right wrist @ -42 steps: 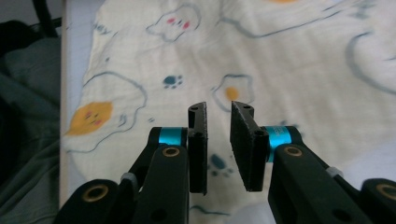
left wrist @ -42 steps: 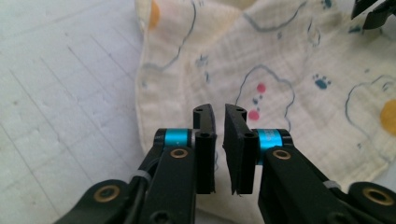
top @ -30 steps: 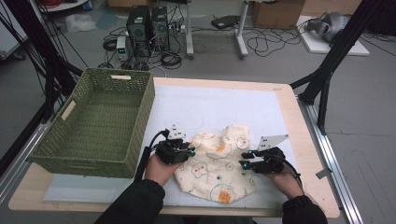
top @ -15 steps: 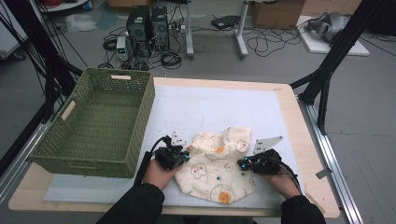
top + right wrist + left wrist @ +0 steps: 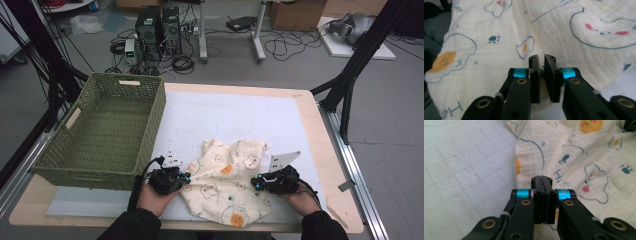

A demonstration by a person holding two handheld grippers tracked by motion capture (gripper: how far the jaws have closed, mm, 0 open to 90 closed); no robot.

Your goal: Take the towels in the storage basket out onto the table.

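- Lying crumpled on the white mat [image 5: 240, 115], the cream cloth [image 5: 225, 185] sits just to the right of the green basket [image 5: 152, 125], level with the basket's near end.
- Blue hand-drawn lettering is printed on the cloth: the left gripper view shows "Hi" among clouds, paw prints and fried eggs, and the right gripper view shows a word beginning "He" whose rest is cut off.
- The cloth's long axis runs roughly parallel to the basket's long side, from the far part of the mat toward the near table edge. Two rounded lobes point away from the person, and a broader end with an orange spot points toward them.
- The left gripper [image 5: 186, 178] lies low at the cloth's basket-side edge, just off the basket's near right corner. Its jaws have just been easing open but look pressed together, with no cloth visible between them.
- The right gripper [image 5: 255, 184] sits at the cloth's edge away from the basket. Its jaws have also just been opening and stand a narrow slit apart over the fabric, and I cannot tell whether any cloth is caught in the slit.
- A pale tag on the basket's far rim shows no readable writing.
- Beyond the basket's far end, the wooden table [image 5: 310, 130] ends, and computer towers [image 5: 157, 25] stand on the floor among cables.
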